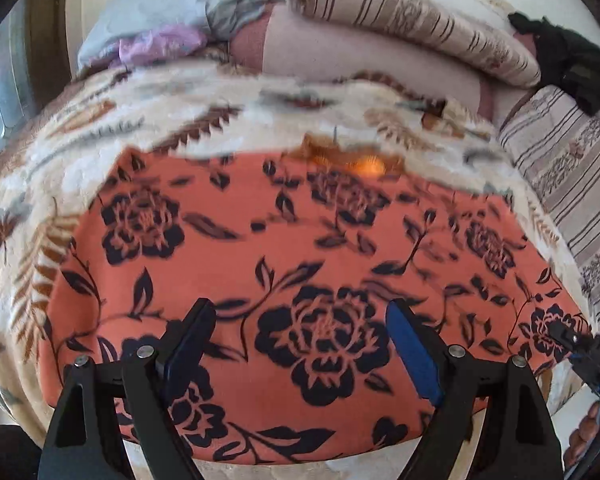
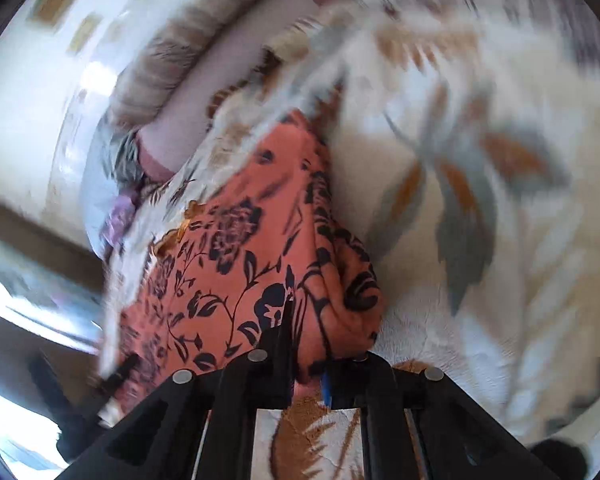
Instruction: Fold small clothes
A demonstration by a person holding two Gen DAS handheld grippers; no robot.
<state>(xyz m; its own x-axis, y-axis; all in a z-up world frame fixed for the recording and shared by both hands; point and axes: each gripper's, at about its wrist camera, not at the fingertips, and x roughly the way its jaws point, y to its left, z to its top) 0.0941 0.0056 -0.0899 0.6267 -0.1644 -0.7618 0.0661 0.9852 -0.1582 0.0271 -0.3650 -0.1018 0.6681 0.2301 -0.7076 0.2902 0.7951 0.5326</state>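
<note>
Right hand-held gripper (image 2: pixel 306 344) pinching orange black-flowered garment (image 2: pixel 236 248).

The left black two-finger gripper with blue pads (image 1: pixel 306 344) points downward at a slant, its 2 fingers spread wide apart with nothing pressed between them. The right black two-finger gripper (image 2: pixel 306 320) also slants downward, its 2 fingers drawn tight together on a bunched fold of orange cloth with dark flowers (image 2: pixel 236 248).
</note>
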